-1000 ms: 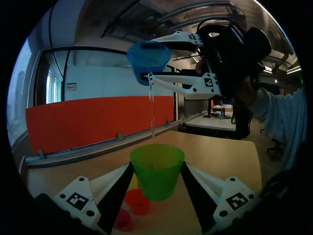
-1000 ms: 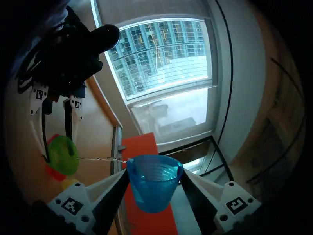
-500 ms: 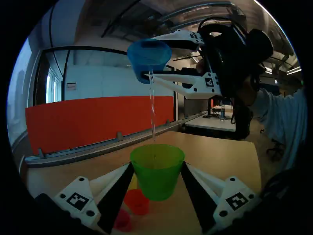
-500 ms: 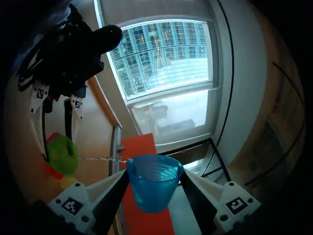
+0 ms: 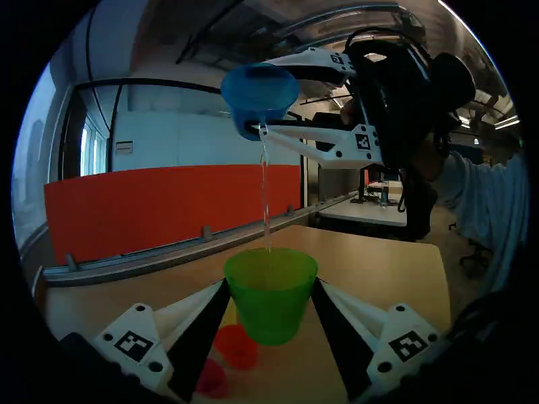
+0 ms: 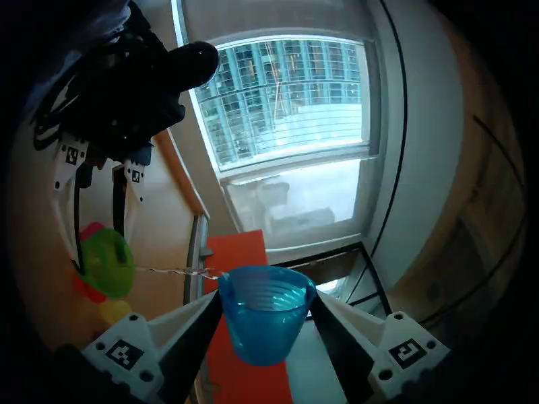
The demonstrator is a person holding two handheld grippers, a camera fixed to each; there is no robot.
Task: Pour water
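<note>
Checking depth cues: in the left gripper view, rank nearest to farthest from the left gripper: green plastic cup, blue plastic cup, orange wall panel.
1. Green plastic cup, clamped, low centre.
2. Blue plastic cup, overhead, tilted, pouring.
3. Orange wall panel, far background, left.

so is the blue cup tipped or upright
Tipped: the blue cup leans sideways in the right gripper, water streaming from its rim into the green cup.

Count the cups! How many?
5: blue cup in right tongs, green cup in left tongs; orange cup, pink cup, yellow cup on the table. More may be hidden.
</note>
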